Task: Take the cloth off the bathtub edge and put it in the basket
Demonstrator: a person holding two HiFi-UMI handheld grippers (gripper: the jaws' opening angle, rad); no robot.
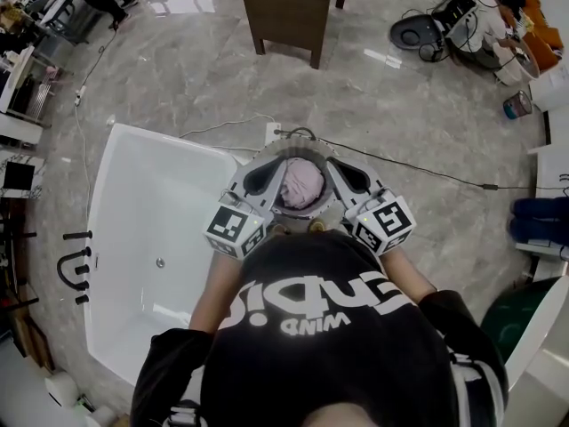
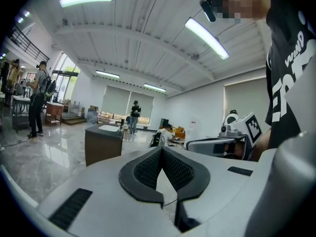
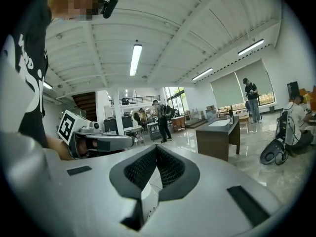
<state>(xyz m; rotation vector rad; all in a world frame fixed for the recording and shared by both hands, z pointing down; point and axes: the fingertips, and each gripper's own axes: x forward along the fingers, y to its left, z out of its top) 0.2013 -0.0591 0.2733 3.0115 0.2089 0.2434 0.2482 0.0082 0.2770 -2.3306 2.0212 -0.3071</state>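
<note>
Your left gripper [image 2: 162, 151] has its fingers [image 2: 183, 171] closed. In the left gripper view the dark ribbed pads meet at their tips, and there is nothing between them. Your right gripper [image 3: 156, 149] is the same in its own view: the fingers are pressed together at the tips and grip nothing. Each gripper shows in the other's view, held just beside it with its marker cube facing the camera.

In the head view you hold both grippers side by side at centre frame, just above your black shirt [image 1: 329, 327], with their tips toward the top of the picture. The pink cloth [image 1: 302, 185] shows in the gap between them. It lies bunched up inside the round basket [image 1: 307, 149], whose rim curves round it above and below. Neither gripper has hold of the cloth. The view from above does not show whether either one touches the basket.

The white bathtub [image 1: 111, 203] fills the left of the frame, and its upper right corner comes close to your left gripper. No cloth shows on the parts of its edge that can be seen. A dark cable [image 1: 418, 172] runs over the marble floor [image 1: 400, 105] from the basket toward the right edge. A dark brown counter [image 1: 289, 7] stands at top centre, well apart from the basket.
</note>
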